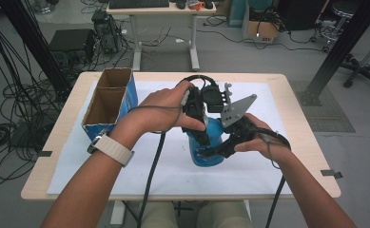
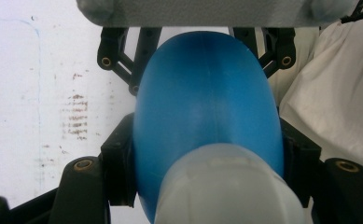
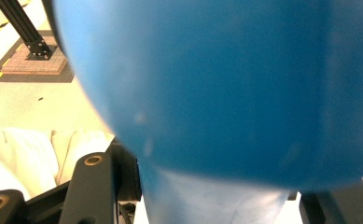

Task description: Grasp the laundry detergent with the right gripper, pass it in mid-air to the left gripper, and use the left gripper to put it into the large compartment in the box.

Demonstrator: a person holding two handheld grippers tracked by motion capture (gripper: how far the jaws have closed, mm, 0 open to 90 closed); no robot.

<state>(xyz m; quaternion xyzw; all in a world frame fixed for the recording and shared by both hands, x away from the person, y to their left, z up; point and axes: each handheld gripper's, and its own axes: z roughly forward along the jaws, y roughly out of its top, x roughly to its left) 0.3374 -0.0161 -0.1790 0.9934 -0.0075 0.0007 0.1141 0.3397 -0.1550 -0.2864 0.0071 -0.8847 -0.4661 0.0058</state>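
Smooth, glossy blue plastic bottle [image 2: 207, 107], seemingly; matt white paper sheet [image 1: 249, 166]; cardboard box [image 1: 109, 102].

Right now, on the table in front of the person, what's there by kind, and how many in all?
Blue bottle, gripped by both claws: 1
Cardboard box with blue sides and two compartments: 1
White sheet covering the tabletop: 1
Claws, left and right: 2
Total: 5

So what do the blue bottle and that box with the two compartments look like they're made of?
Blue bottle: probably smooth plastic, slightly glossy, with soft highlights and a faint mould seam; its pale cap looks like matte plastic.
Box: cardboard, with raw brown inner walls and a blue printed outside.
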